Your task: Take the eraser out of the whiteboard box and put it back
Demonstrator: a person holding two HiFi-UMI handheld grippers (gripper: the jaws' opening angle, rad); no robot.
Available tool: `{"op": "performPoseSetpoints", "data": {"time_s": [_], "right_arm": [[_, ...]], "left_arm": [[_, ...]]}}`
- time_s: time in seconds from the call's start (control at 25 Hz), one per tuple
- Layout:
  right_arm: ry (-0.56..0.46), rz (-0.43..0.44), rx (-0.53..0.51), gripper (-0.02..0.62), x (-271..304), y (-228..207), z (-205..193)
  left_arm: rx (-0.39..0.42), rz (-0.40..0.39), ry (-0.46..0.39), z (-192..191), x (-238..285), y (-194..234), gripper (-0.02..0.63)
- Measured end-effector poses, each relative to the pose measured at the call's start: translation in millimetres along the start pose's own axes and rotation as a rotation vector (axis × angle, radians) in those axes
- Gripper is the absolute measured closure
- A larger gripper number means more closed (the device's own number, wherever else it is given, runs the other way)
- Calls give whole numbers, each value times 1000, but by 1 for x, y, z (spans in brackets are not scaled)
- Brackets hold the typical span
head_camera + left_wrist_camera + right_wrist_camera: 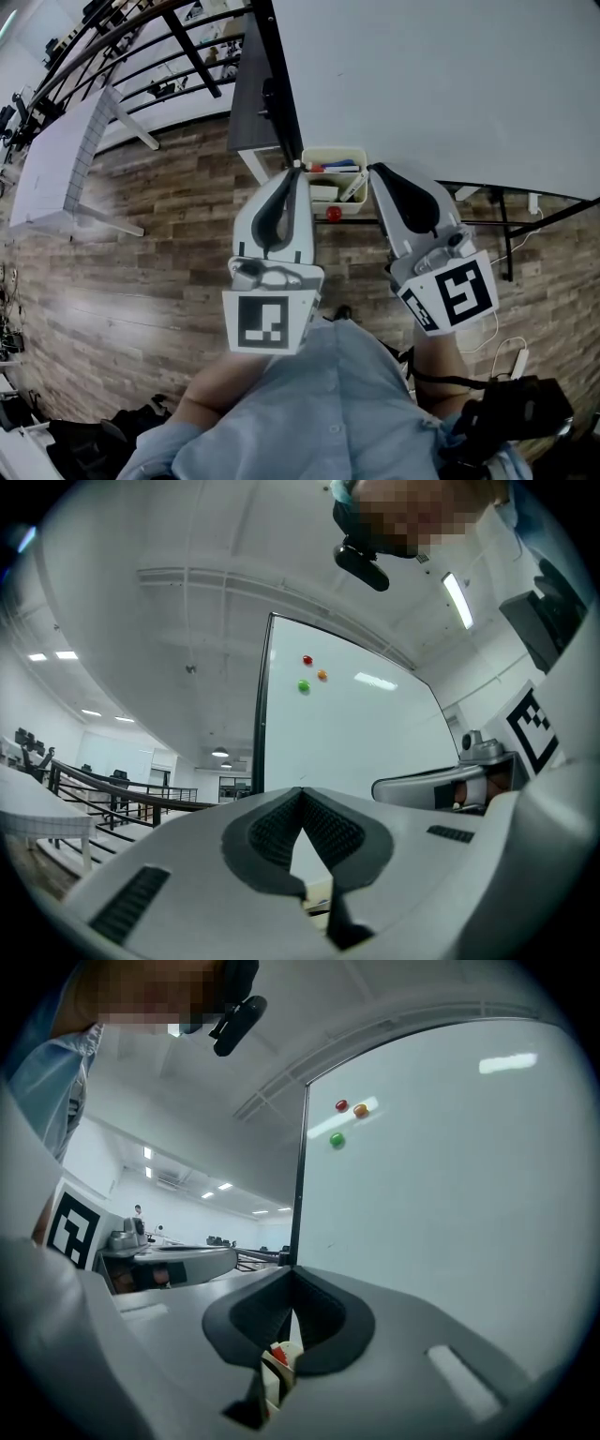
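Though whole from overhead, whiteboard box (pixel 334 151) a mere sliver beyond right jaws.

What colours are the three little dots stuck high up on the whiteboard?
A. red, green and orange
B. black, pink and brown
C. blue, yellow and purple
A: the left gripper view shows a red dot, a green dot and an orange dot close together on the whiteboard.
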State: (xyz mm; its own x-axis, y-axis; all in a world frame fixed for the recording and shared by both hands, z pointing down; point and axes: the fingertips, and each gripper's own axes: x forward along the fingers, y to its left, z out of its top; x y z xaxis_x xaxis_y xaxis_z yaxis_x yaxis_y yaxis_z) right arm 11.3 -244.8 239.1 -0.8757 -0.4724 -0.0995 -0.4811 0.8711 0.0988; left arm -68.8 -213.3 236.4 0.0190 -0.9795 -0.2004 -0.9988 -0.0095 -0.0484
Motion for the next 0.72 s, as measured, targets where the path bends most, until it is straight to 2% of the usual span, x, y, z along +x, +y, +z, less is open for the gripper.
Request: {"op": "performPoseSetpoints", "data": {"time_s": [0.2, 0.72], "right_arm": [[-4, -18, -32, 595, 0, -3, 2], [-14, -2, -21, 595, 5, -6, 2]], "left_arm": [[5, 0, -6, 2, 2, 0, 601], [12, -2, 5, -3, 6, 1, 601]]}}
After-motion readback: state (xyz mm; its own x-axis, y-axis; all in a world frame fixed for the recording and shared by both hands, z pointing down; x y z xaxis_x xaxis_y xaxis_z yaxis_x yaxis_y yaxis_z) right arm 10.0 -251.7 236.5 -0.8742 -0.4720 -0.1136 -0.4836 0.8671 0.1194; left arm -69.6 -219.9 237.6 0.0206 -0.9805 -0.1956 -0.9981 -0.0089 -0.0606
